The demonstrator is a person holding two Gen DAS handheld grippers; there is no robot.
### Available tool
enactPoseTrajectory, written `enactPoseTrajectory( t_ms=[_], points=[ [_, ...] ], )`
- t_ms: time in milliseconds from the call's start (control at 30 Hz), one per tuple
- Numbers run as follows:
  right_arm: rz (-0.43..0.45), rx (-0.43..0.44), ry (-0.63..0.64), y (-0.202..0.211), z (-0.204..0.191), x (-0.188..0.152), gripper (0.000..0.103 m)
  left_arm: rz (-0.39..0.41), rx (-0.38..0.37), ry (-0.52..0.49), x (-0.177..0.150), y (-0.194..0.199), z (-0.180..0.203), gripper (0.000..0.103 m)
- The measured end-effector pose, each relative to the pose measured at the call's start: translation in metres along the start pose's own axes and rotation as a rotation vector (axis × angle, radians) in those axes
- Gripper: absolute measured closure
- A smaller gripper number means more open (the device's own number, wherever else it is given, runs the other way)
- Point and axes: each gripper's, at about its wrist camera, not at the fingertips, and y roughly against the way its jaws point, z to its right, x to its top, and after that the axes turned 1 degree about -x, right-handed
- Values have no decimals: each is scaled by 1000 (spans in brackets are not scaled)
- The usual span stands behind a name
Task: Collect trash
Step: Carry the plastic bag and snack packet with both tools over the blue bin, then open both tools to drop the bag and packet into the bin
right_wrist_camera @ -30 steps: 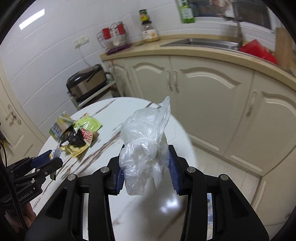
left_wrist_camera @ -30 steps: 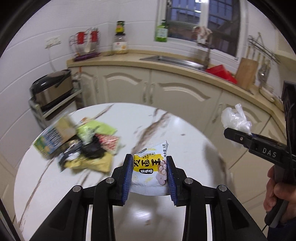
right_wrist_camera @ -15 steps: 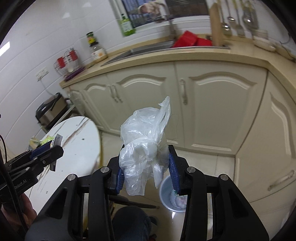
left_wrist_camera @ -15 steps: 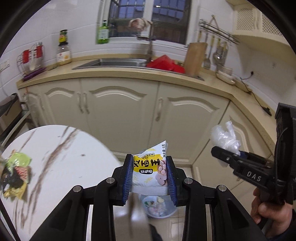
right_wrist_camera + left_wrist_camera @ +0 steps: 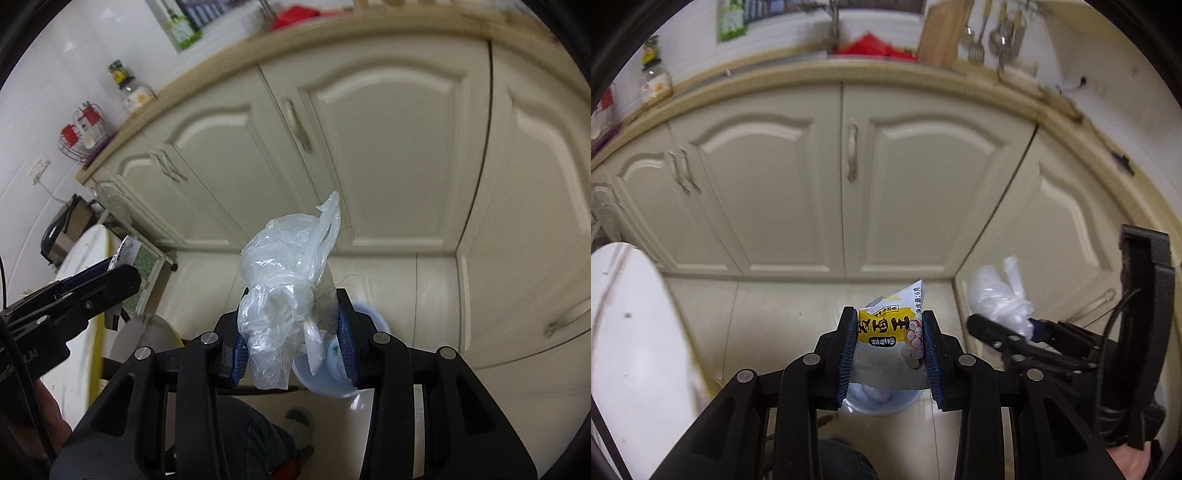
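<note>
My left gripper [image 5: 889,345] is shut on a yellow and white snack packet [image 5: 888,334], held above a pale blue waste bin [image 5: 882,400] on the floor. My right gripper [image 5: 291,334] is shut on a crumpled clear plastic bag [image 5: 290,280], with the same waste bin [image 5: 325,376] partly hidden behind its right finger. In the left wrist view the right gripper [image 5: 1001,332] shows at the right with the plastic bag [image 5: 997,299]. The left gripper [image 5: 114,273] appears at the left of the right wrist view, its packet [image 5: 123,253] edge-on.
Cream cabinet doors [image 5: 849,177] stand close ahead under a counter. The white round table [image 5: 631,339] edge is at the left. A cooker [image 5: 59,229] sits on a low rack at the far left. A person's knee [image 5: 243,439] and foot are below the grippers.
Both grippers swung away from the table toward the cabinets and tilted down. The waste bin on the floor now lies under them. Each gripper still holds its item.
</note>
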Motion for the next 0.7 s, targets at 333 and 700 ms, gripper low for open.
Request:
enactPoseTrajectory(
  t_ms=[333,700],
  points=[
    [-171,0,-83,-88,38,-18,65,-192,12,27,34,-113,-3,72],
    [-247,-18,-121,-133,57,-23,59,-250,118,67,57,-174,-8,36]
  ],
)
